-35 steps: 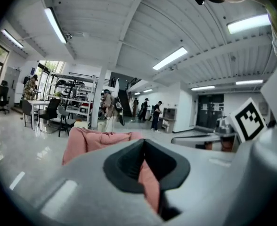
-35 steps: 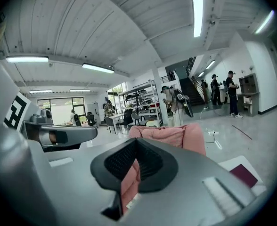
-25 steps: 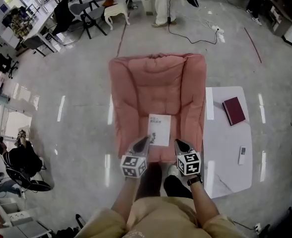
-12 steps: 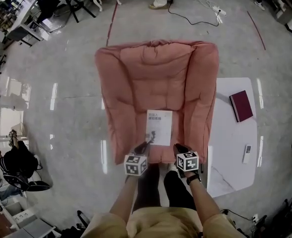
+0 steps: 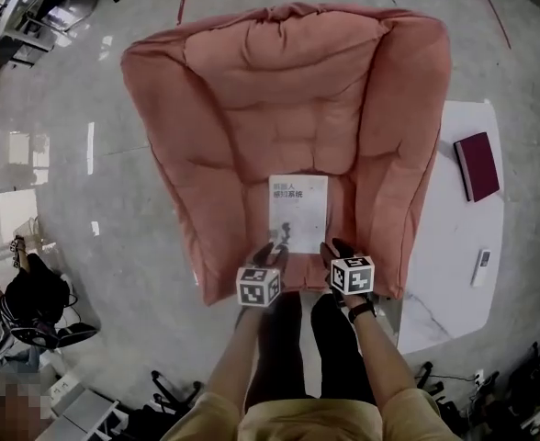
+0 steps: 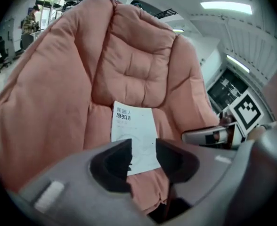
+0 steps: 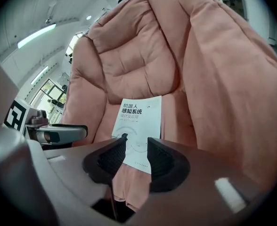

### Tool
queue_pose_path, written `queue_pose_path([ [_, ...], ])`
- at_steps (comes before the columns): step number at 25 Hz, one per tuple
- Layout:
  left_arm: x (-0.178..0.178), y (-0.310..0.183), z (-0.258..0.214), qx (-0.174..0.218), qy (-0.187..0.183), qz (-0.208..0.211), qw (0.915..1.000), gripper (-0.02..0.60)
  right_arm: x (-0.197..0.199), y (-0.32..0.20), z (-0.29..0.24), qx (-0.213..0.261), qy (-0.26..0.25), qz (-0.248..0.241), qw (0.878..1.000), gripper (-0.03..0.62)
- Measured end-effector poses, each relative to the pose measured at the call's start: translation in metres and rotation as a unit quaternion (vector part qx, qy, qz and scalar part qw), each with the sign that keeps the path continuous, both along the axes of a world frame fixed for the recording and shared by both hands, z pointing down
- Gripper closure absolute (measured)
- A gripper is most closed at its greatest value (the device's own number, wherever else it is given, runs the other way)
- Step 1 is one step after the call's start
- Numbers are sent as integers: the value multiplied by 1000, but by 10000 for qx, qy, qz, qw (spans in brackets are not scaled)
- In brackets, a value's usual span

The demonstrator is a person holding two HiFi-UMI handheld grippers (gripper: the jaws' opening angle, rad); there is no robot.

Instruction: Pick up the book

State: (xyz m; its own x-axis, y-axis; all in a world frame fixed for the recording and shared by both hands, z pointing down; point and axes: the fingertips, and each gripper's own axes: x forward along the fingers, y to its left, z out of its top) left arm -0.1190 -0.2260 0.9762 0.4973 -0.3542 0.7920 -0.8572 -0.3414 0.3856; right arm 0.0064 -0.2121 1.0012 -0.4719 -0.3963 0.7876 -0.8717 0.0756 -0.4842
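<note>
Right now the white book (image 5: 298,211) lies flat, cover up, on the seat of the pink armchair (image 5: 252,99), at the centre of the head view. Its near edge sits close to the seat's front lip. The left claw (image 5: 266,252) and the right claw (image 5: 337,246) hang just below that edge in the frame, side by side and both aimed at it. Each claw is released. Their jaws have just been opening and stand apart, and in each gripper view the book shows beyond the gap, not between the pads.

The book looks like a thin paperback, so probably light, with a smooth cover that could slide and a body that bends if held by one corner. The padding under it is soft and should give, which lets a lower jaw press in beneath the near edge. That edge, taken toward its two corners with one claw each, seems the best hold to keep the book from drooping.

A dark red book (image 5: 477,165) lies on the white worktop (image 5: 449,265) at the right of the frame, well apart from both claws.
</note>
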Motion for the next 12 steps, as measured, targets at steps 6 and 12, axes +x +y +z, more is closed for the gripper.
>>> queue_pose_path([
  [6,-7,-3,71,-328,-56,-64,9994,389,-11,-7,65,-177,-110,105,9997,421],
  [12,-10,-12,118,-574,-124,-177,9981,359,-16,-15,109,-435,-247,77,9987,361],
])
